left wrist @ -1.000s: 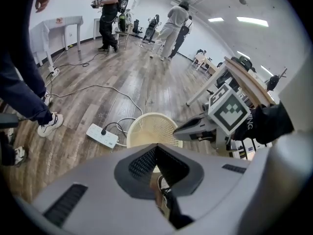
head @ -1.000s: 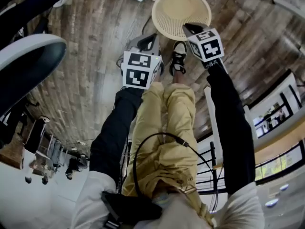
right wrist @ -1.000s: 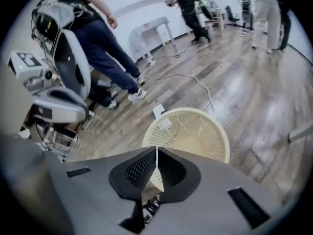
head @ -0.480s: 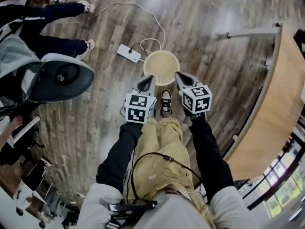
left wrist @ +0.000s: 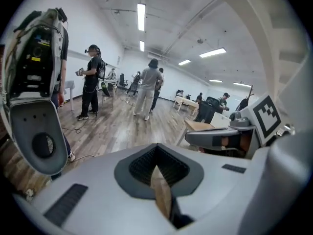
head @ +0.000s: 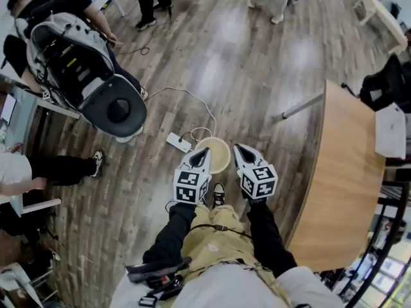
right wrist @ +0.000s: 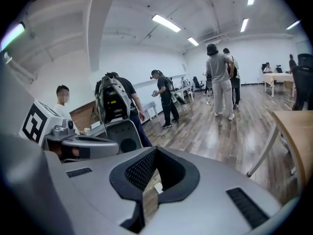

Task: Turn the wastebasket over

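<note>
The wastebasket (head: 216, 153) is a cream mesh basket standing on the wood floor with its round mouth facing up, seen only in the head view. My left gripper (head: 204, 154) hangs high above its left rim, and my right gripper (head: 240, 150) hangs above and just right of it. Both are shut and empty, and neither touches the basket. In the left gripper view my left gripper (left wrist: 156, 151) points out across the room, with the right gripper (left wrist: 230, 137) beside it. The right gripper view shows my right gripper (right wrist: 155, 154) the same way, the left gripper (right wrist: 78, 145) at its side.
A white power strip (head: 178, 142) with its cable lies just left of the basket. A wooden table (head: 340, 172) stands to the right. A person carrying a grey shell rig (head: 112, 108) is at the left. My shoe (head: 218, 192) is beside the basket. Several people stand farther off.
Both grippers have risen well away from the basket, which now looks much smaller below them. The right gripper, earlier at the basket's rim, is clear of it.
</note>
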A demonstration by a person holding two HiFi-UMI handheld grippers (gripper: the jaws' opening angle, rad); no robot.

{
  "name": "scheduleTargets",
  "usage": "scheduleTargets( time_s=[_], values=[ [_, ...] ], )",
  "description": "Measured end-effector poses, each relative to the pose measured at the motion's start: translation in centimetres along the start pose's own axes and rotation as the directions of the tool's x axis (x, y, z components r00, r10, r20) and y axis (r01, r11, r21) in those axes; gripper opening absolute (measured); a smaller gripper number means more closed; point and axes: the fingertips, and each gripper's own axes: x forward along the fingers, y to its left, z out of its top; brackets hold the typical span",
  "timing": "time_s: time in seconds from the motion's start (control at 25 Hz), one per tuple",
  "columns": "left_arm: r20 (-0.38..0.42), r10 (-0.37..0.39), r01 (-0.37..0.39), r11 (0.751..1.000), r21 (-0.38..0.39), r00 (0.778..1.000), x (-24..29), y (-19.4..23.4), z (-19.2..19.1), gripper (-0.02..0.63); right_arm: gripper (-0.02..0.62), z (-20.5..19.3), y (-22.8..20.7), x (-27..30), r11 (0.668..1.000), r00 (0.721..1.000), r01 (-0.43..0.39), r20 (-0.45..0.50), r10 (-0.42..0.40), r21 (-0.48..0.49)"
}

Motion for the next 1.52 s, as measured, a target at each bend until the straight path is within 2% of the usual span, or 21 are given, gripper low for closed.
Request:
scheduleTargets(
  time_s=[0.2, 0.48, 0.72, 0.92, 1.16, 1.52],
  values=[
    [0.095, 0.003, -0.003, 1.0, 0.003, 0.995, -4.9, -2.1, 2.7, 0.0, 0.02, 2.7, 4.0, -4.9, 0.999, 0.996, -0.016, 0.092, 0.02, -0.047],
    [0.203, 0.003, -0.009, 1.0, 0.029, 0.979, -8.7, -3.7, 9.0, 0.0, 0.02, 10.9, 6.5, -8.2, 0.992, 0.974, -0.012, 0.223, 0.04, -0.124],
    [0.331, -0.002, -0.028, 0.996, 0.085, 0.944, -10.5, -5.5, 15.1, 0.0, 0.02, 16.8, 7.6, -10.6, 0.984, 0.941, 0.013, 0.335, 0.049, -0.18],
    [0.404, -0.016, -0.035, 0.992, 0.117, 0.915, -13.1, -4.5, 18.3, -0.001, 0.02, 19.6, 10.6, -10.8, 0.974, 0.92, 0.005, 0.383, 0.084, -0.227],
    [0.471, -0.021, -0.045, 0.991, 0.128, 0.882, -14.5, -3.3, 21.4, 0.0, 0.02, 22.9, 11.5, -11.3, 0.965, 0.892, 0.026, 0.441, 0.095, -0.261],
    [0.518, -0.036, -0.052, 0.986, 0.155, 0.855, -14.7, -2.8, 24.4, 0.0, 0.02, 25.6, 11.4, -11.7, 0.961, 0.862, 0.069, 0.5, 0.077, -0.267]
  ],
)
